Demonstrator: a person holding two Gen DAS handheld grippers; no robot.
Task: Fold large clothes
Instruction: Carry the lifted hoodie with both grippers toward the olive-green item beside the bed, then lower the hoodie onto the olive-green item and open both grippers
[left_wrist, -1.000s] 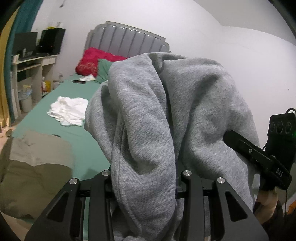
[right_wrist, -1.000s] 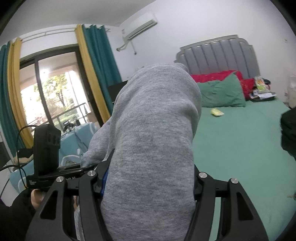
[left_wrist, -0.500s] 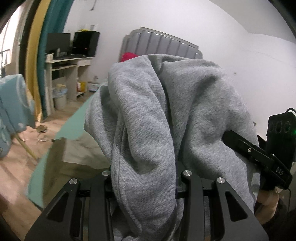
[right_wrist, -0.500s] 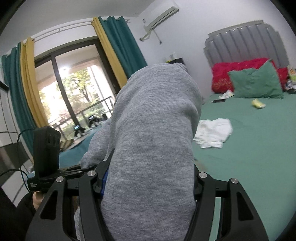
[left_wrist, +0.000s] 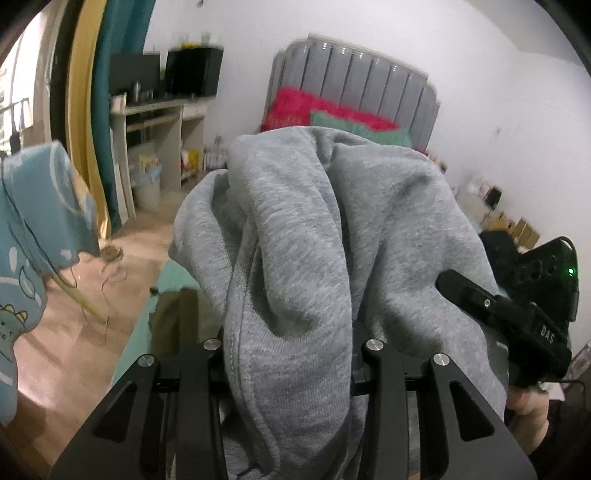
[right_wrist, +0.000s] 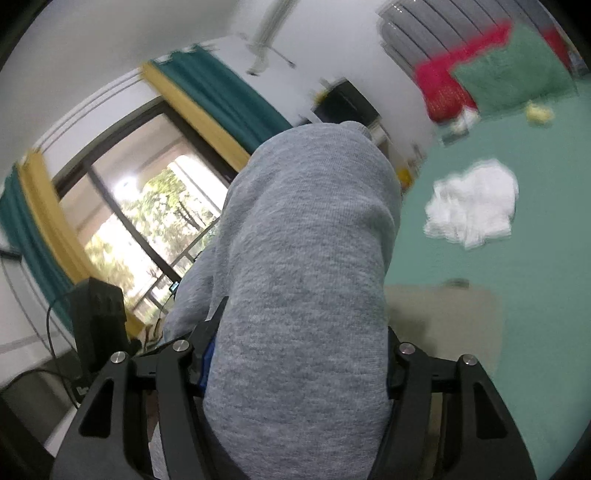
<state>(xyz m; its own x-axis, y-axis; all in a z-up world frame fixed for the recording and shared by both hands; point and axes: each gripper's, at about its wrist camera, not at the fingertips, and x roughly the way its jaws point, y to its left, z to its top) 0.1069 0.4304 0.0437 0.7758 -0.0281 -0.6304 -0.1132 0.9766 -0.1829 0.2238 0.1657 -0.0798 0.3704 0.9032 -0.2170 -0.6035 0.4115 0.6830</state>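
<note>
From the left wrist, the left gripper (left_wrist: 291, 354) is clenched on a thick bunch of the grey sweatshirt (left_wrist: 332, 229), which rises between the jaws and hides most of the view ahead. The right gripper (left_wrist: 517, 314) shows at the right edge, close against the same cloth. Beyond are the grey headboard (left_wrist: 369, 88), a red pillow (left_wrist: 295, 107) and, low on the left, an olive garment (left_wrist: 173, 325) at the near edge of the bed. From the right wrist, the right gripper (right_wrist: 295, 369) likewise grasps a fat roll of the sweatshirt (right_wrist: 306, 258), its jaws having just eased slightly wider with the cloth between them. A white cloth (right_wrist: 472, 203) lies mid-bed on the green sheet (right_wrist: 546, 295). The step looks like carrying the garment to the bed; next it wants spreading flat on bare sheet, clear of the other pieces.
</note>
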